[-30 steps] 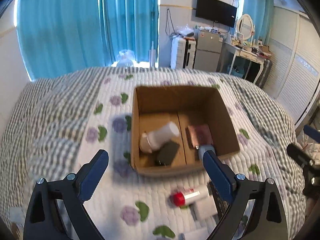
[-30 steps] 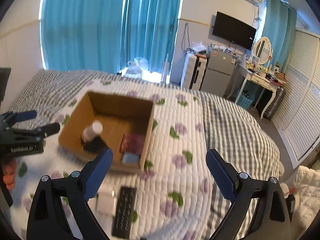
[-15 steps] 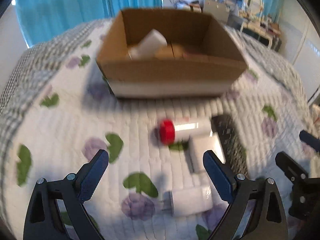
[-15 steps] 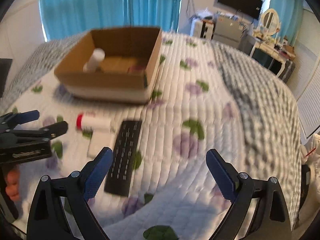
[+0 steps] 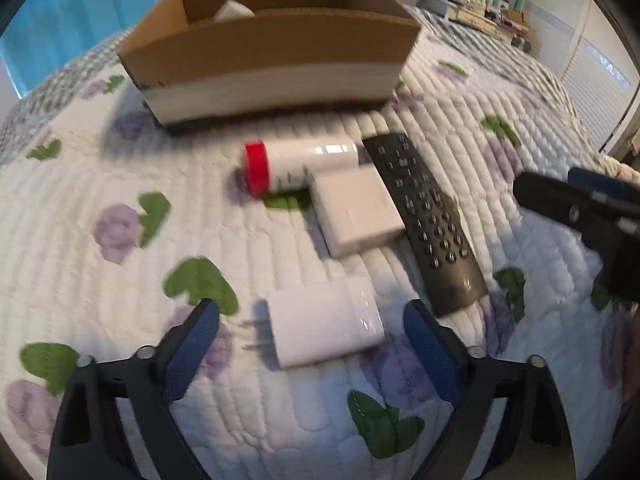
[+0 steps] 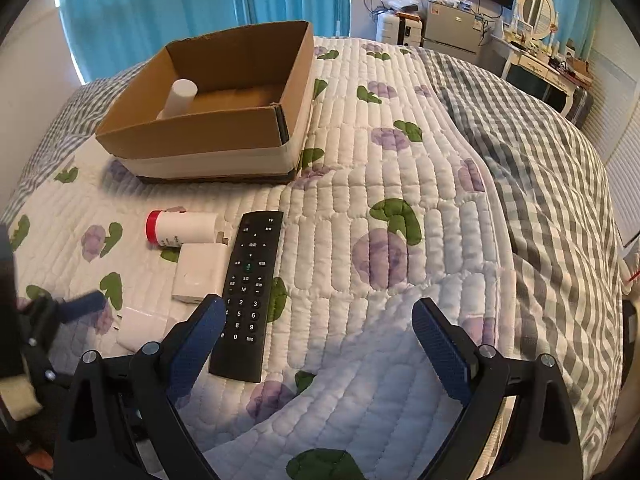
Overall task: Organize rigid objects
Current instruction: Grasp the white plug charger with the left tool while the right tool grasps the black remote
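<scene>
A cardboard box [image 5: 276, 40] [image 6: 224, 128] sits on the quilted bed, with a white bottle [image 6: 180, 96] inside. In front of it lie a white bottle with a red cap [image 5: 300, 162] [image 6: 182, 229], a flat white box [image 5: 356, 210] [image 6: 200, 271], a black remote [image 5: 424, 216] [image 6: 248, 296] and a white plug adapter [image 5: 324, 326] [image 6: 140, 326]. My left gripper [image 5: 312, 334] is open, its fingers on either side of the adapter. My right gripper [image 6: 318, 334] is open and empty, just right of the remote's near end.
The floral quilt [image 6: 400, 220] covers the bed, with a grey checked blanket [image 6: 552, 184] to the right. Blue curtains [image 6: 200, 4], a fridge [image 6: 452, 28] and a dressing table [image 6: 540, 52] stand beyond the bed.
Both grippers have dropped from high above the box to just over the quilt. The left one has closed in on the white adapter. Both stay open.
</scene>
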Demonstrator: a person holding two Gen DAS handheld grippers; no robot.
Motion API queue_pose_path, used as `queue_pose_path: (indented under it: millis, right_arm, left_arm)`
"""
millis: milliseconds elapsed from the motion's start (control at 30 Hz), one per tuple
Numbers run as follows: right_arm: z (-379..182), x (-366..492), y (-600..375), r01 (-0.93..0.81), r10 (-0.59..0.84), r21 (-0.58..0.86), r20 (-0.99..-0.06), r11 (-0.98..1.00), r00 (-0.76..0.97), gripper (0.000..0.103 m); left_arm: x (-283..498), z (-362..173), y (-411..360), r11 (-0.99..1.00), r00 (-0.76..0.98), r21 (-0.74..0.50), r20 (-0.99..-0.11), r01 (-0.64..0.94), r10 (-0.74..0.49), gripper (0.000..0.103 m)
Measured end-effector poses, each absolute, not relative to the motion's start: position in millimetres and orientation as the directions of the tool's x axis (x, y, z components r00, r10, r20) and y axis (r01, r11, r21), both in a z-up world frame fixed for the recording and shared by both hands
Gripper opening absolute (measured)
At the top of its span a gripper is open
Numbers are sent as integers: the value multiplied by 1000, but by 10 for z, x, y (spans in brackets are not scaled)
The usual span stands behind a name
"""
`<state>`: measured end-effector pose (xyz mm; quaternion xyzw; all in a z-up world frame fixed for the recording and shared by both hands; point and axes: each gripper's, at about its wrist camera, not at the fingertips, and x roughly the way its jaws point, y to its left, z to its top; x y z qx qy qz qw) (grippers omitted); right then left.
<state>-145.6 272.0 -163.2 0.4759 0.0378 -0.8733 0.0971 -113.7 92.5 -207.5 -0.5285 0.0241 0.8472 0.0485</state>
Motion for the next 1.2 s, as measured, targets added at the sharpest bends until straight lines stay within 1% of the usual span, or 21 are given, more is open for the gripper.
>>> queue_pose_path:
  millis: [33, 100, 200, 267, 333, 433, 533, 567, 600, 667, 700, 733, 833, 867, 933, 967, 1000, 1200]
  right_arm:
    - [-1637, -1457, 2713, 206, -131, 23, -840, -978, -527, 95]
    - [-1651, -1465, 2702, 207, -126, 18, -844, -978, -521, 95]
    - [-1670, -1485, 2699, 204, -120, 15, -850, -979, -512, 95]
    - [-1679, -1497, 2688, 209, -122, 16, -854, -978, -506, 95]
    - [-1688, -1520, 2676, 213, -127, 21, -857, -977, -499, 95]
    - [-1714, -1576, 2616, 231, -141, 30, -863, -973, -484, 95]
    - [-1806, -1657, 2464, 266, -139, 17, -884, -964, -446, 94]
    - [-1865, -1691, 2394, 284, -135, 11, -897, -959, -421, 91]
    - [-1923, -1716, 2333, 301, -133, 8, -907, -954, -399, 84]
    - [-2056, -1777, 2215, 327, -126, 6, -929, -945, -348, 76]
    - [-2097, -1798, 2190, 331, -126, 9, -934, -944, -334, 68]
    - [-2156, -1841, 2168, 330, -128, 19, -941, -944, -314, 65]
    - [-2256, -1948, 2168, 315, -163, 72, -948, -946, -273, 61]
    - [-2271, -1968, 2169, 310, -163, 74, -949, -948, -271, 57]
    - [-2269, -1978, 2163, 310, -164, 74, -947, -948, -277, 46]
    - [-2254, -1966, 2153, 313, -156, 61, -945, -948, -288, 38]
    - [-2229, -1945, 2150, 313, -144, 44, -942, -949, -305, 38]
    - [-1907, -1796, 2217, 321, -194, 60, -893, -945, -407, 37]
  left_arm:
    - [-1138, -2104, 942, -994, -433, 2, -900, -112, 47, 83]
    - [-1153, -2151, 958, -993, -426, 27, -904, -116, 25, 73]
    - [-1164, -2129, 944, -992, -421, 17, -906, -123, 37, 72]
    - [-1196, -2027, 903, -992, -439, 49, -899, -118, 8, 72]
    - [-1271, -1858, 783, -992, -488, 95, -872, -87, -41, 72]
    - [-1404, -1636, 547, -996, -521, 85, -851, -29, -57, 72]
    - [-1533, -1529, 330, -996, -540, 84, -836, 39, -92, 72]
    - [-1546, -1526, 261, -995, -541, 81, -835, 59, -100, 72]
    - [-1557, -1532, 230, -995, -539, 74, -836, 72, -101, 72]
    - [-1568, -1555, 177, -995, -531, 54, -842, 87, -92, 72]
    - [-1567, -1568, 158, -995, -527, 51, -845, 88, -89, 72]
    - [-1563, -1580, 141, -995, -524, 53, -847, 85, -90, 72]
    - [-1626, -1615, 166, -995, -515, 58, -852, 76, -89, 72]
    - [-1631, -1625, 190, -996, -513, 53, -855, 73, -83, 72]
    - [-1629, -1630, 247, -997, -511, 45, -857, 64, -72, 72]
    - [-1631, -1625, 251, -997, -513, 43, -856, 59, -67, 72]
    - [-1622, -1609, 261, -998, -517, 44, -854, 52, -65, 72]
    - [-1601, -1471, 272, -999, -538, 45, -841, 27, -52, 72]
